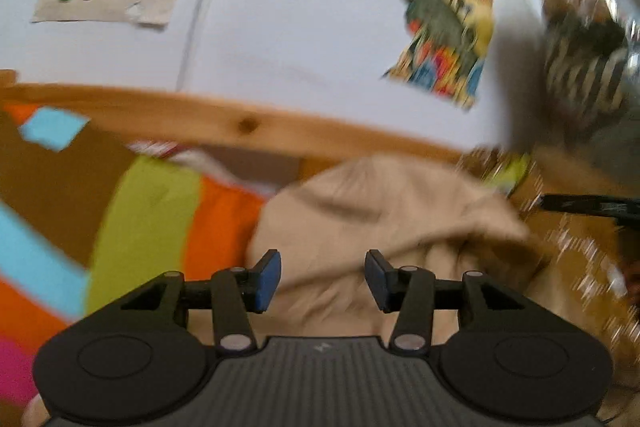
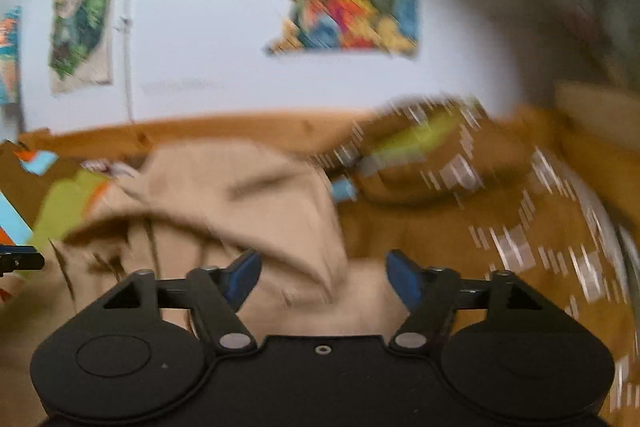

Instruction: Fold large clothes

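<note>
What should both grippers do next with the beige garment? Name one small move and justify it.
Probably draw both back a little to look for the next fold edge. The left gripper and the right gripper both stand open with nothing pinched, and the beige garment lies bunched in a heap on the patterned bedspread.

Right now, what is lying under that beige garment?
The beige garment rests on a brown bedspread with bright coloured stripes showing at its left. What lies beneath the garment's middle is covered, and the pictures are blurred.
</note>
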Motion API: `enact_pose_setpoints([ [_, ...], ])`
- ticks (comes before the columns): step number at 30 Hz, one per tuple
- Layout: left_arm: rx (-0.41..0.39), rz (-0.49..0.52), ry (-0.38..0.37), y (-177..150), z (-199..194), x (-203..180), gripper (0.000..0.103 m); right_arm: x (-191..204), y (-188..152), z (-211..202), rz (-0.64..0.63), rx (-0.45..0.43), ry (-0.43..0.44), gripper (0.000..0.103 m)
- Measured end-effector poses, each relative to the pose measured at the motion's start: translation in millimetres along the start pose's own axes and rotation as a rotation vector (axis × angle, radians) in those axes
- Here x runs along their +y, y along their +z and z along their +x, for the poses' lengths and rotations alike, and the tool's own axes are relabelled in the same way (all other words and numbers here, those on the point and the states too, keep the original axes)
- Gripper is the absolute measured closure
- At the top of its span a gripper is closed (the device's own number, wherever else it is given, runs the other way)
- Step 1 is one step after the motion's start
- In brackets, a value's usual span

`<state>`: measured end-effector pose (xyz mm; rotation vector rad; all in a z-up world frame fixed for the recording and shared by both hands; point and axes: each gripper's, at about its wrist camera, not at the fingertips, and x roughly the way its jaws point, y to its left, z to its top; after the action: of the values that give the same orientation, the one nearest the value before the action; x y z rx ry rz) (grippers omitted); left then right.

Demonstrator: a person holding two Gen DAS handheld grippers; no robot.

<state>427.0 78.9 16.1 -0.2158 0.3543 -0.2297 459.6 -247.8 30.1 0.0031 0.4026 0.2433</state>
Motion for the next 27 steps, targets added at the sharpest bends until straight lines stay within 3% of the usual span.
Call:
enact_pose_setpoints([
  [3, 0.046, -0.097, -0.087, 19.8, 34.1, -6.2, 0.052, 4.4, 39.3, 29.3, 0.040, 0.009, 0.059, 0.017],
  [7, 0.092, -0.184, -0.173, 19.6, 66.8, -6.7, 0.053, 2.1, 76.2, 92.1, 0.098, 0.138, 0.123, 0.016],
  [10, 0.123, -0.212, -0.208, 7.1, 85.9, -5.3, 0.066, 8.2, 95.2, 130.2, 0.112, 0.226, 0.152, 0.011],
  [12, 0.141, -0.209, -0.215, 0.2, 91.9, -3.8, 0.069, 15.2, 105.3, 149.5, 0.060, 0.285, 0.165, 0.007],
  [16, 0.172, -0.201, -0.229, -3.4, 95.9, -0.5, 0.089, 29.1, 110.5, 169.5, -0.053, 0.361, 0.208, 0.006],
  [18, 0.179, -0.191, -0.236, -5.0, 94.4, -0.6, 0.091, 36.5, 108.3, 177.1, -0.096, 0.420, 0.227, 0.018],
  [20, 0.191, -0.172, -0.237, -8.4, 93.2, -2.7, 0.095, 43.3, 103.1, 178.0, -0.142, 0.458, 0.235, 0.053],
  [22, 0.209, -0.155, -0.226, -12.6, 93.9, -6.2, 0.095, 49.1, 97.3, 170.0, -0.193, 0.453, 0.235, 0.068],
  [27, 0.245, -0.129, -0.184, -16.0, 99.8, -13.8, 0.095, 53.8, 94.0, 135.9, -0.229, 0.363, 0.226, 0.081],
])
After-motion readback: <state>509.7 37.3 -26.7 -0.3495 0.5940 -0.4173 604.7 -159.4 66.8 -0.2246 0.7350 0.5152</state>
